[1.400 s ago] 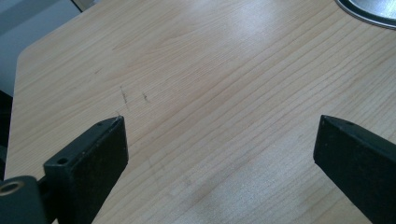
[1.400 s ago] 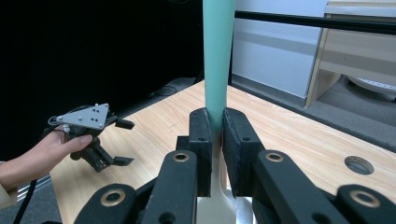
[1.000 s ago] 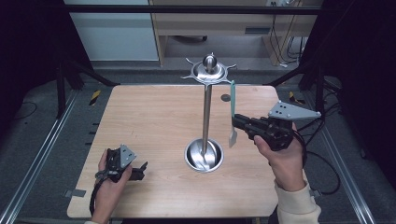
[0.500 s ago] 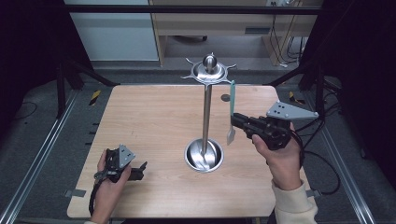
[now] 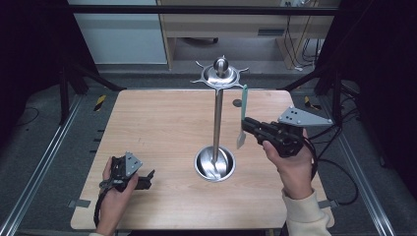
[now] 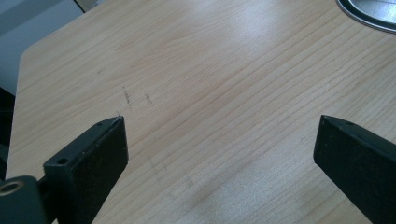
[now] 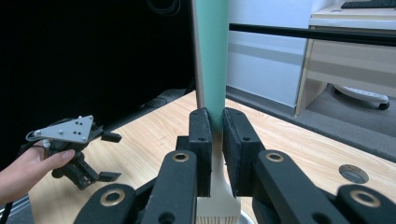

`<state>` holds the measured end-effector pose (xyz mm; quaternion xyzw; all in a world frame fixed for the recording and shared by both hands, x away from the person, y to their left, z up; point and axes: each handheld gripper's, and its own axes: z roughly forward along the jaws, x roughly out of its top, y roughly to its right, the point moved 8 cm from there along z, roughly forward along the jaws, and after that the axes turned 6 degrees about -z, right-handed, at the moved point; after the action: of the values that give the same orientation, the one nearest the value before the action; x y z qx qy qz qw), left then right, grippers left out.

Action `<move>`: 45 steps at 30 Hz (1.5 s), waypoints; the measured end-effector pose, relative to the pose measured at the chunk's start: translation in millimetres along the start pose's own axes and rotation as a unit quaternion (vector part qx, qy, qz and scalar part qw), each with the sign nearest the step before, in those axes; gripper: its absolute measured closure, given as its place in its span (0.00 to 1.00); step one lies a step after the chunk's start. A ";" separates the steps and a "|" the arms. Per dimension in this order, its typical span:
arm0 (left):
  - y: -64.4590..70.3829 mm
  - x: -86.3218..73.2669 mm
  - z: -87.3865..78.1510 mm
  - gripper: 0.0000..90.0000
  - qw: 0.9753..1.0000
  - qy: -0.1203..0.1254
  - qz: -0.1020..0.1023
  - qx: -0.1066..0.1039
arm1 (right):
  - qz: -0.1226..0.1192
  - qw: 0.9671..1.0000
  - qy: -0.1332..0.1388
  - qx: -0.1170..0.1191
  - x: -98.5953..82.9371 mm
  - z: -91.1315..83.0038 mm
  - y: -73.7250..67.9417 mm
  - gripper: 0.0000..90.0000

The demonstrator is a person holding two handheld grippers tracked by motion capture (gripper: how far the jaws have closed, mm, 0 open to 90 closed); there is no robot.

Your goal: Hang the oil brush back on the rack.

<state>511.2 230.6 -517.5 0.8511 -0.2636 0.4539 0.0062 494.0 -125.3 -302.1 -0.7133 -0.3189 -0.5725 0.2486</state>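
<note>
wooden table, left gripper resting at its near left corner with jaws wide apart and empty, steel hook stand at centre, right gripper clamped on an upright green-handled brush just right of the stand's pole

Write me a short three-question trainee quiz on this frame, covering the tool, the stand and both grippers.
1. True or false: the right gripper is shut on the green-handled brush.
2. The brush's bristle end points: A) up, B) down, C) sideways.
3. Fill in: the left gripper's fingers are ___ above bare tabletop.

Key:
1. True; its fingers clamp the handle beside the metal stand.
2. B.
3. Open, with nothing between them; the wooden table shows through.
</note>
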 end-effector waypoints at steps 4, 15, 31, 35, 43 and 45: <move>0.1 0.1 -0.6 0.03 1.000 -0.001 0.001 0.000 | 0.001 1.000 0.002 0.000 -0.4 -0.2 0.3 0.91; -1.8 -1.1 0.3 0.03 1.000 -0.003 0.000 0.004 | 0.001 1.000 0.002 0.005 0.2 3.6 -0.4 0.91; -1.6 1.1 -1.1 0.03 1.000 0.005 0.008 0.002 | -0.032 0.997 -0.033 -0.056 -1.7 -13.9 14.0 0.50; -1.6 1.2 -1.2 0.03 1.000 0.005 0.008 0.003 | -0.020 0.996 -0.040 -0.082 -5.3 -20.3 28.2 0.42; 0.6 0.2 -1.7 0.03 1.000 -0.001 0.007 0.000 | -0.002 0.990 -0.039 -0.133 -7.6 -34.1 48.9 0.29; 0.2 0.0 -1.8 0.03 1.000 -0.001 0.006 0.001 | -0.002 0.989 -0.038 -0.141 -8.3 -36.0 52.4 0.28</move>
<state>509.7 230.9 -516.5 0.8501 -0.2683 0.4532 0.0027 507.9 -187.9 -301.8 -0.7617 -0.2460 -0.5847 0.1321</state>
